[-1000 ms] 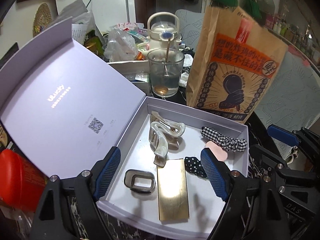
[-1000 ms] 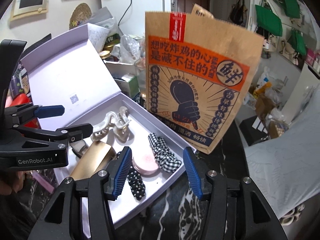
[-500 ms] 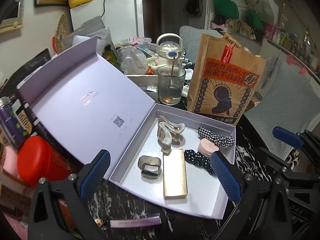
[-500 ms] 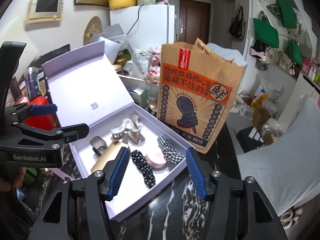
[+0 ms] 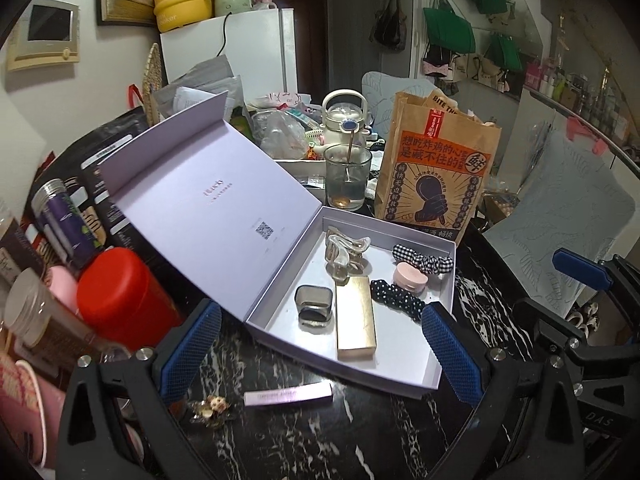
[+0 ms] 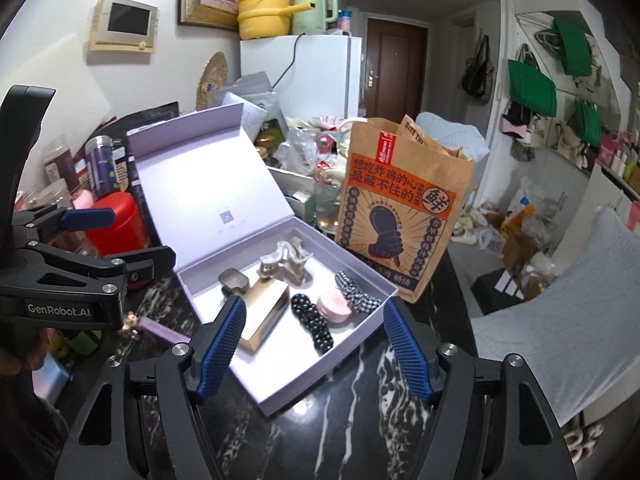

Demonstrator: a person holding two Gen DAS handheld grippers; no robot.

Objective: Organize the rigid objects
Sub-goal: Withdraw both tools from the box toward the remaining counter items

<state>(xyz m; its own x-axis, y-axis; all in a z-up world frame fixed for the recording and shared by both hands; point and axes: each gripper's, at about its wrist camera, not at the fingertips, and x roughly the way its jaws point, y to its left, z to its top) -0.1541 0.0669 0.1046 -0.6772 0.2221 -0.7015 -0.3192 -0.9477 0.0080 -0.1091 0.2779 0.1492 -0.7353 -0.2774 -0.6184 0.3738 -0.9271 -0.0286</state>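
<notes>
An open lilac box (image 5: 400,346) lies on the black marble table. In it are a gold bar (image 5: 355,318), a grey metal clip (image 5: 315,304), a clear hair claw (image 5: 344,252), a pink round case (image 5: 409,276), a polka-dot clip (image 5: 396,298) and a checkered scrunchie (image 5: 424,258). My left gripper (image 5: 320,354) hangs wide open in front of the box, holding nothing. My right gripper (image 6: 314,346) is also back from the box (image 6: 280,376); its jaws are opening and empty. The left gripper (image 6: 116,240) shows at the left of the right wrist view.
The box lid (image 5: 208,200) stands open to the left. A paper bag (image 5: 436,184) and a glass with a spoon (image 5: 347,180) stand behind the box. A red canister (image 5: 120,300) and jars crowd the left. A lilac tube (image 5: 288,394) and a small trinket (image 5: 208,406) lie in front.
Both grippers drew back and up from the box, which now looks smaller and farther. The left jaws spread wide, the right jaws widened. The lilac tube came into view.
</notes>
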